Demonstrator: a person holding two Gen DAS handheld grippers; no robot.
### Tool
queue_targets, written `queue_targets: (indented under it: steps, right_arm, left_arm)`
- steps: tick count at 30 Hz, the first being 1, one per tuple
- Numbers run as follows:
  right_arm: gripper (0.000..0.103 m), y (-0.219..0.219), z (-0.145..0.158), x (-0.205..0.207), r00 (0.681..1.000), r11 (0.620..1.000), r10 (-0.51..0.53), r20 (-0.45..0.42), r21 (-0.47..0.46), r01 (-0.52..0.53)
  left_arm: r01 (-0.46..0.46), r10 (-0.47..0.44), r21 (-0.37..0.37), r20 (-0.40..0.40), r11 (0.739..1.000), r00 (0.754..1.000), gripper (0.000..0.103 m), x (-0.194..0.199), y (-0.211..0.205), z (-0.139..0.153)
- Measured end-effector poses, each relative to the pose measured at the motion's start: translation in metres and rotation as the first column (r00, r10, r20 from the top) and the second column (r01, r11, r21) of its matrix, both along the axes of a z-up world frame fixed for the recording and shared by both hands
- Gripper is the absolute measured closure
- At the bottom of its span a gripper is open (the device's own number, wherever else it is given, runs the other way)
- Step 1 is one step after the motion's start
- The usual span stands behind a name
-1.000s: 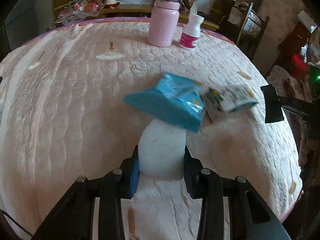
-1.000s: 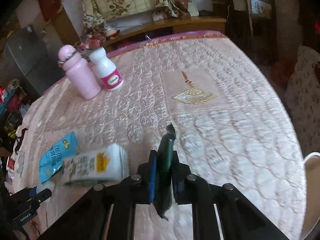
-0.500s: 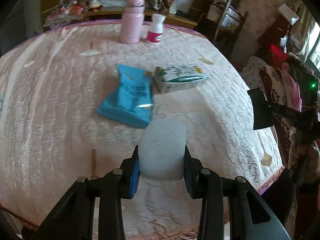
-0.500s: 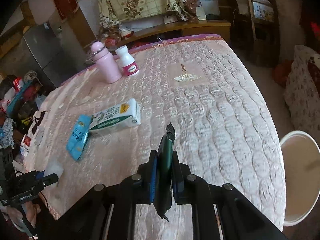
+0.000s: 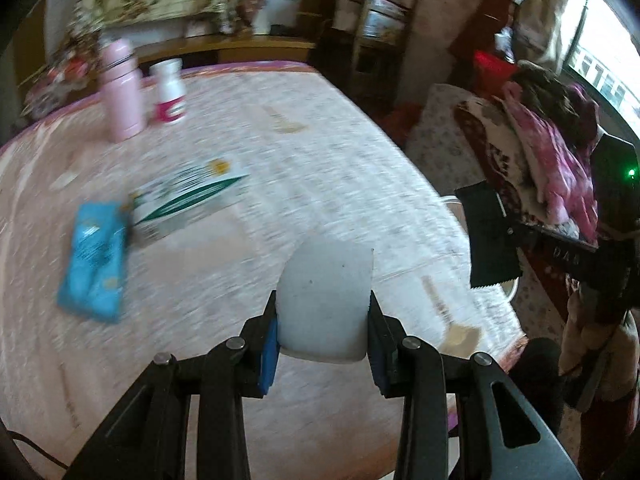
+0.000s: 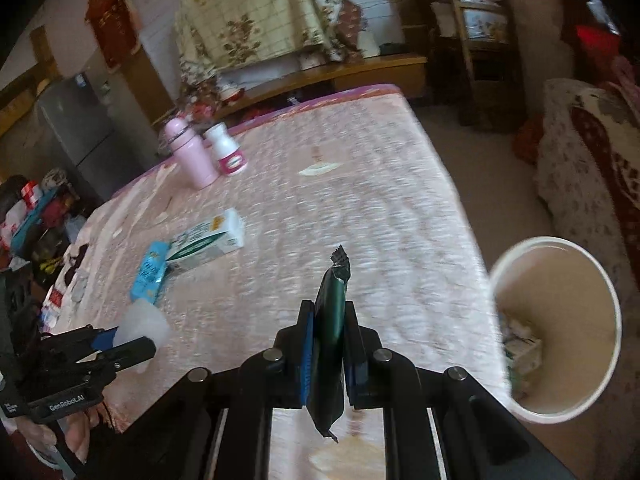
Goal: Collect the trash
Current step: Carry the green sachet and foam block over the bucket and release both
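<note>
My left gripper is shut on a white foam-like wad held above the pink quilted table; the wad also shows in the right wrist view. My right gripper is shut on a dark green wrapper, seen too in the left wrist view. A blue packet and a white-green carton lie on the table, touching. A white trash bin with some trash inside stands on the floor right of the table.
A pink flask and a white bottle stand at the table's far side. A wooden shelf and a cloth-covered chair are to the right. The table edge is near the bin.
Both grippers have pulled back and swung right, away from the packet and carton. The bin has come fully into the right wrist view. Both still hold their items.
</note>
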State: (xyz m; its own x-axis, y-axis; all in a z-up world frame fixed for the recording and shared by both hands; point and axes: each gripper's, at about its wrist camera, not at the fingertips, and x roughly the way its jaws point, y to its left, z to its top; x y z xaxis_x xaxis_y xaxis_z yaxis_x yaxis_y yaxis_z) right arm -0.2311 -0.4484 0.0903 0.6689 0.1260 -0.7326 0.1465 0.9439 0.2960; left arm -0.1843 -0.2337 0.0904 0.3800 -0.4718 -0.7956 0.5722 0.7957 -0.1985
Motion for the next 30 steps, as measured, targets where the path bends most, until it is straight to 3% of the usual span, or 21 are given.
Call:
queue_targets:
  steps: [16,30]
  right_arm:
    - [0.089,-0.125,-0.012,-0.055,0.961,0.961,-0.277,-0.005,0.028,0.277]
    - [0.089,-0.201,-0.048,-0.068,0.904,0.907,-0.422,-0.074,-0.018,0.422]
  left_arm:
    - [0.162,-0.164,0.038,0.056,0.986,0.985,0.064,0.004,-0.15,-0.004]
    - [0.272,-0.272,-0.011,-0.058,0.962,0.961,0.063,0.01,-0.251,-0.037]
